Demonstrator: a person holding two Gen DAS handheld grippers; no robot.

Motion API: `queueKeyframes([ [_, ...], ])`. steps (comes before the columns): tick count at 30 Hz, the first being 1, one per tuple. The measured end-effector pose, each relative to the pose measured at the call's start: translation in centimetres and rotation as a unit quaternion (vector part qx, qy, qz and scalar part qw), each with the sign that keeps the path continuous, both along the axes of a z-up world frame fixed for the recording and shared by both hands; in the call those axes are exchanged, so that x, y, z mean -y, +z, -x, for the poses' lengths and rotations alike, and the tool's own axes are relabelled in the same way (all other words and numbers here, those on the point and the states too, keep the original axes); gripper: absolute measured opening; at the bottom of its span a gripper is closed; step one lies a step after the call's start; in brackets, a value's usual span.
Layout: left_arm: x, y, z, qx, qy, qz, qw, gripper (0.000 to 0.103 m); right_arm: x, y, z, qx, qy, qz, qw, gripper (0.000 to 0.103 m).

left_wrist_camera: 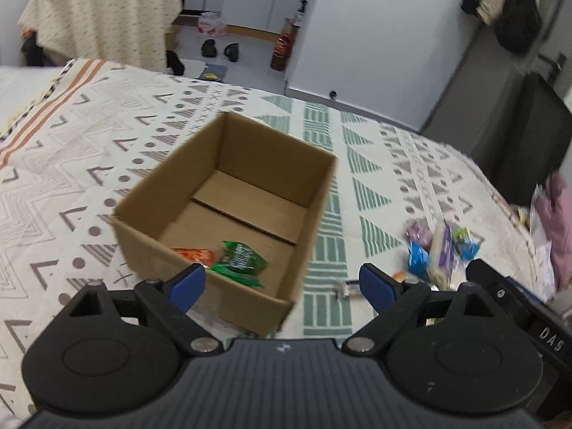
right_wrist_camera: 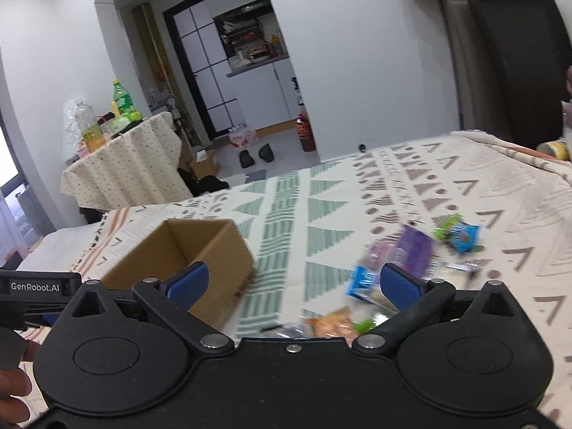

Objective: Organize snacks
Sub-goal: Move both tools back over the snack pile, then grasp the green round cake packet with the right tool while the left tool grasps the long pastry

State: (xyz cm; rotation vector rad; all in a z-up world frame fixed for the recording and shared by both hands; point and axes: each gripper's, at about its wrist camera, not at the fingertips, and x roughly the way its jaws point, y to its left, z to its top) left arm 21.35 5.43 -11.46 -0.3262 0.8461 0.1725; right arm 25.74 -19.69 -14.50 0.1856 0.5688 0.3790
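Cardboard box [left_wrist_camera: 228, 211], open-topped, sits on a patterned bedspread [left_wrist_camera: 107, 143] — two items inside near the front wall: a green packet [left_wrist_camera: 239, 259] and, just to its left, an orange packet [left_wrist_camera: 195, 254], partly hidden by the box rim. Left gripper [left_wrist_camera: 282, 286] hovers at the box's near corner, jaws wide apart, nothing between them. Loose snack pile [right_wrist_camera: 404, 268] lies on the bedspread well to the right of the box: purple packet [right_wrist_camera: 416, 250], blue packets [right_wrist_camera: 464, 237], a small green packet [right_wrist_camera: 445, 227], an orange-tan packet [right_wrist_camera: 332, 323] closest to the camera; all motion-blurred, labels unreadable. Right gripper [right_wrist_camera: 293, 282] hangs above the near edge of this pile, jaws spread wide, empty; its right pad overlaps the pile in view, contact cannot be told. From the left wrist view the same pile shows at far right, beside the black body of the other gripper. Background: cloth-covered table [right_wrist_camera: 125, 164] with bottles, shoes on the floor, a doorway.
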Motion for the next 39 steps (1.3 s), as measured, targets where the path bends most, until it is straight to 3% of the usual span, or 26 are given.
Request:
queueKeyframes([
  [18, 8.1, -1.6, -2.1, 0.007, -0.088, -0.006, 0.9960, 0.092, 6.8, -2.2, 0.0, -0.053, 0.001, 0.000, 0.999, 0.102],
  [27, 10.7, -3.1, -4.0, 0.003, -0.119, 0.010, 0.9928, 0.089, 8.7, -4.8, -1.1, -0.102, -0.007, -0.003, 0.995, 0.092],
  [36, 12.9, -6.4, -6.9, -0.030, -0.130, 0.051, 0.9898, 0.074, 8.7, -7.0, -2.5, -0.139, -0.001, 0.015, 0.990, 0.081],
  [39, 13.4, -7.3, -7.6, -0.038, -0.130, 0.058, 0.9891, 0.073, 8.6, -7.7, -2.9, -0.148, -0.001, 0.018, 0.989, 0.079],
])
